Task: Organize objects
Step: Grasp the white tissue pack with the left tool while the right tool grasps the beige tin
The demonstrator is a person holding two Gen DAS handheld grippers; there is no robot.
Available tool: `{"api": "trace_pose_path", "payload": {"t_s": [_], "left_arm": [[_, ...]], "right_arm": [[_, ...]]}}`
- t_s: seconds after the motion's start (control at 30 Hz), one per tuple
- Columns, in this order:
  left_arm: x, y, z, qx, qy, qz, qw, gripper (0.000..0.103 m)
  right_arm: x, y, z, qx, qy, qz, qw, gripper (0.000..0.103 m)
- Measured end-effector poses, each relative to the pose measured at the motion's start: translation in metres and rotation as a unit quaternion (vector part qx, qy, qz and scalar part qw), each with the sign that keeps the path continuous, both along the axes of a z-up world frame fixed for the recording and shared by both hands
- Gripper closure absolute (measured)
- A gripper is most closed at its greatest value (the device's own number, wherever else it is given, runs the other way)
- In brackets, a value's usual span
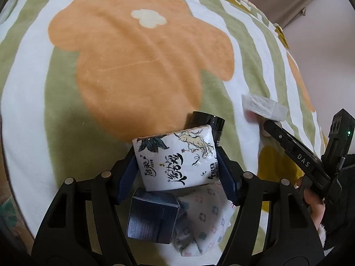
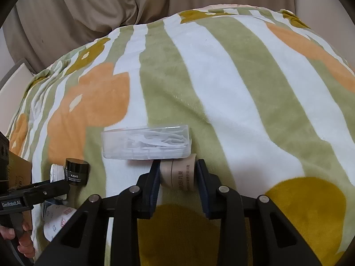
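My left gripper (image 1: pixel 176 161) is shut on a white tissue pack (image 1: pixel 176 158) with black ink drawings, held above the blanket. Just behind it stands a black jar (image 1: pixel 208 123); below it lie a dark blue box (image 1: pixel 153 216) and a floral cloth (image 1: pixel 206 217). My right gripper (image 2: pixel 178 173) is shut on a beige tube (image 2: pixel 179 174), lying sideways between the pads. A clear plastic box (image 2: pixel 146 143) of white picks rests right in front of the tube; it also shows in the left wrist view (image 1: pixel 264 106).
A green, white and orange flower blanket (image 1: pixel 133 55) covers the surface. The black jar (image 2: pixel 76 171) and the floral cloth (image 2: pixel 57 219) sit at the left in the right wrist view. Beige bedding (image 2: pixel 88 4) lies beyond the blanket's far edge.
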State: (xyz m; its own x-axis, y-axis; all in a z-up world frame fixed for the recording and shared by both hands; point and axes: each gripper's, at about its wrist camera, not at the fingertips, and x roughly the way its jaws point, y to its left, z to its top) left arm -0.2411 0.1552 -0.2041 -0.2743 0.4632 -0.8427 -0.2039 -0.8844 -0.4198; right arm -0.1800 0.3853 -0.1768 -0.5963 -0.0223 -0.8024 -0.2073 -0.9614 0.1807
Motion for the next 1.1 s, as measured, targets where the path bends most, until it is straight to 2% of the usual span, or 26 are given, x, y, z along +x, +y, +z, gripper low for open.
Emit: {"api": "trace_pose_path", "payload": {"t_s": [0.4,0.77,1.1], "left_arm": [[0.002,-0.005,0.008,0.010,0.004,0.001,0.9999,0.040],[0.020,-0.017,0.044,0.016,0.036,0.004,0.9992,0.040],[0.049,-0.037,0.084,0.024,0.071,0.012,0.9971,0.040]], "right_arm": [[0.006,-0.002,0.009,-0.003,0.009,0.006,1.000,0.076],[0.025,-0.013,0.036,-0.003,0.028,0.013,1.000,0.076],[0.049,-0.034,0.075,0.007,0.055,0.027,0.998,0.076]]}}
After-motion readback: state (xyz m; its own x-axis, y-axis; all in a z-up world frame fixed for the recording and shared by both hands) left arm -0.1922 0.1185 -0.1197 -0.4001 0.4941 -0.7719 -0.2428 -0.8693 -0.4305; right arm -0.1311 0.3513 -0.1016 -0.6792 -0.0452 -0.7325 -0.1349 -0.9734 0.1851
